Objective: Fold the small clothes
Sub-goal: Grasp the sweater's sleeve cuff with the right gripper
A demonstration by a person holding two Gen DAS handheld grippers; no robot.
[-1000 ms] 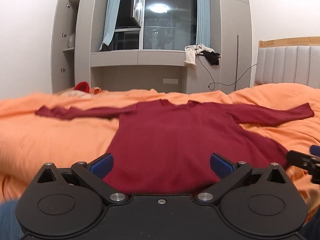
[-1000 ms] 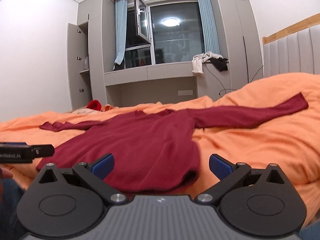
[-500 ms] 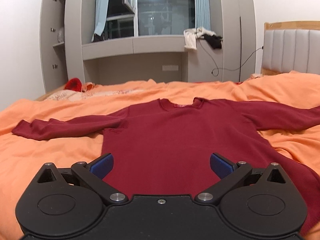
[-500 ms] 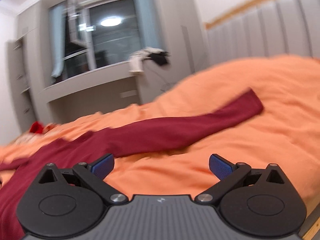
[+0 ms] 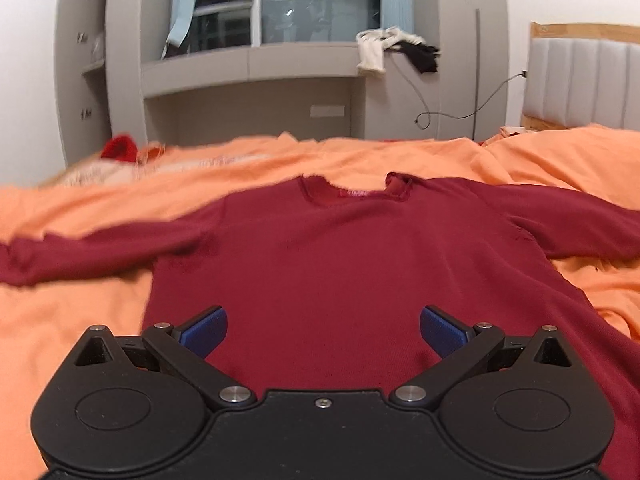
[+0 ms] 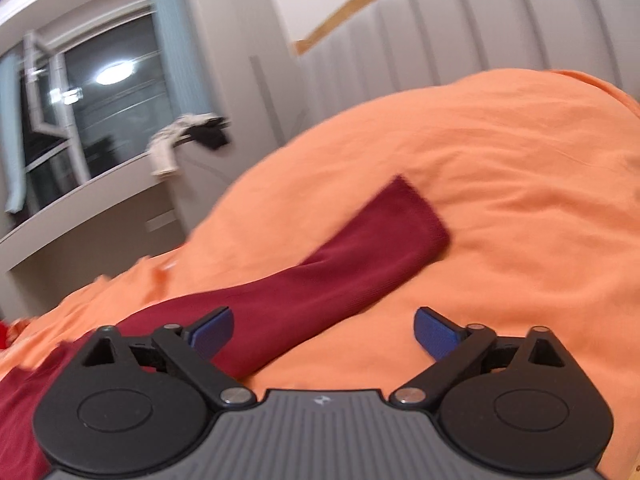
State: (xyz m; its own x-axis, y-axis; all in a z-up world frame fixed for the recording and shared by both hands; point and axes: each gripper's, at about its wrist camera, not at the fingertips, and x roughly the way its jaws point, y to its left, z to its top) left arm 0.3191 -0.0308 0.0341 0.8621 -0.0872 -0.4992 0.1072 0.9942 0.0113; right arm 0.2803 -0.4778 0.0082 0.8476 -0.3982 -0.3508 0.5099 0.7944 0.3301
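1. A dark red sweater [image 5: 340, 264] is seen spread flat, front up, on a bed covered with an orange duvet [image 5: 80, 320]; its neckline [image 5: 356, 192] is turned toward the far wall.
2. In the left wrist view, the left tongs [image 5: 323, 330] are held wide apart above the lower body of the sweater, and nothing is gripped between the blue pads [image 5: 204, 330].
3. The sweater's sleeve on the left of that view [image 5: 80, 254] is stretched out sideways over the duvet; the opposite sleeve runs off toward the right edge.
4. In the right wrist view, the right tongs [image 6: 323, 332] are likewise spread wide and are empty. They are aimed along the outstretched sleeve [image 6: 340, 276], whose cuff [image 6: 420, 212] lies flat on the duvet, beyond the fingers.
5. The left blue pad [image 6: 212, 330] of the right tongs is seen over the sleeve fabric; whether it touches cannot be told. The right pad is seen over bare duvet.
6. A padded headboard [image 6: 460, 28] with a wooden rim is seen behind the bed.
7. White and black clothes [image 5: 396, 48] are draped on a ledge below a window [image 5: 316, 0].
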